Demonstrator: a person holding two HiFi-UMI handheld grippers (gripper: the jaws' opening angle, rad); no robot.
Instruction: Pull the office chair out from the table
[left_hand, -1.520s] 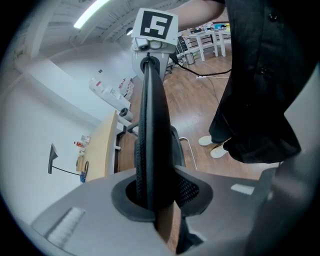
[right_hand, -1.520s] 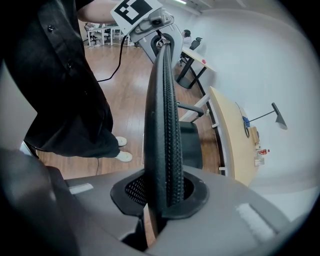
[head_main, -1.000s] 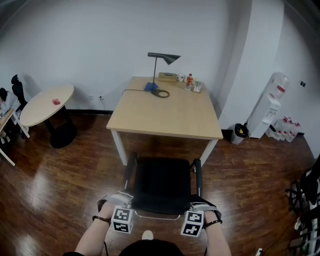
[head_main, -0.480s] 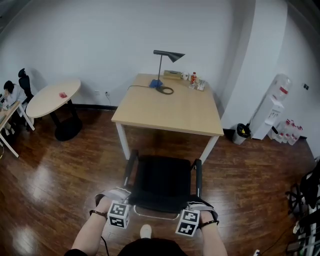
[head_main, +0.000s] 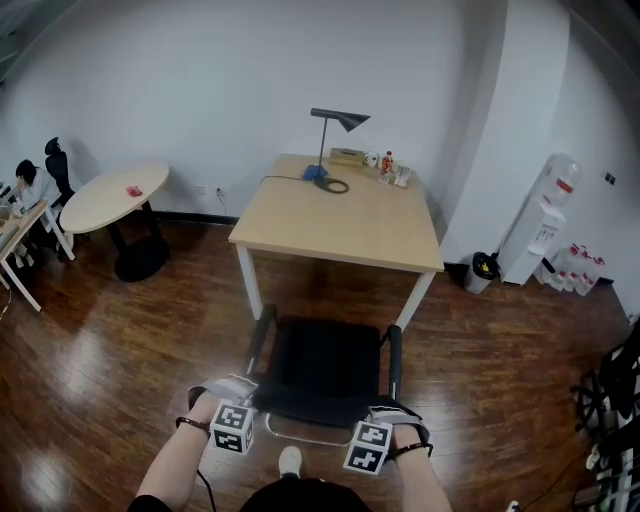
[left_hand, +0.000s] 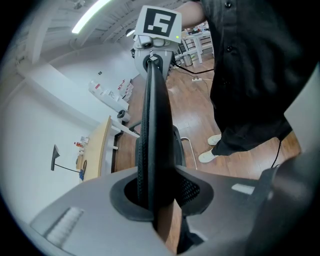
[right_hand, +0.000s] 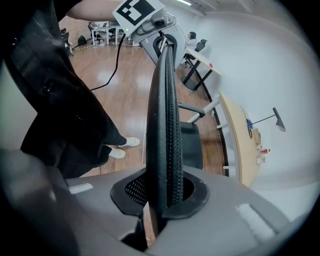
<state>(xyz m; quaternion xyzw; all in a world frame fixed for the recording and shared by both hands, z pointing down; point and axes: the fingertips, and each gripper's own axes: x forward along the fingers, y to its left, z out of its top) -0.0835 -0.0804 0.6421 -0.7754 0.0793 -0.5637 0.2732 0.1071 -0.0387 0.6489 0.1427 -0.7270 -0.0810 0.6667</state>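
Left gripper (left_hand: 156, 200) and right gripper (right_hand: 163, 192) stayed clamped on office chair (head_main: 322, 365) back rim; chair rolled back from table (head_main: 340, 228), pull looked mostly done.

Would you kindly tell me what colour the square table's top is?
The table top is a pale wood colour, clearest in the head view.

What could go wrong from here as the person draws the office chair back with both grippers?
1. The left gripper and right gripper clamp only the thin top rim of the backrest; a hard pull might slip them off or tilt the office chair.
2. The person's shoe stands close behind the chair, and a cable hangs from the left gripper to the floor, so a backward step could catch either.
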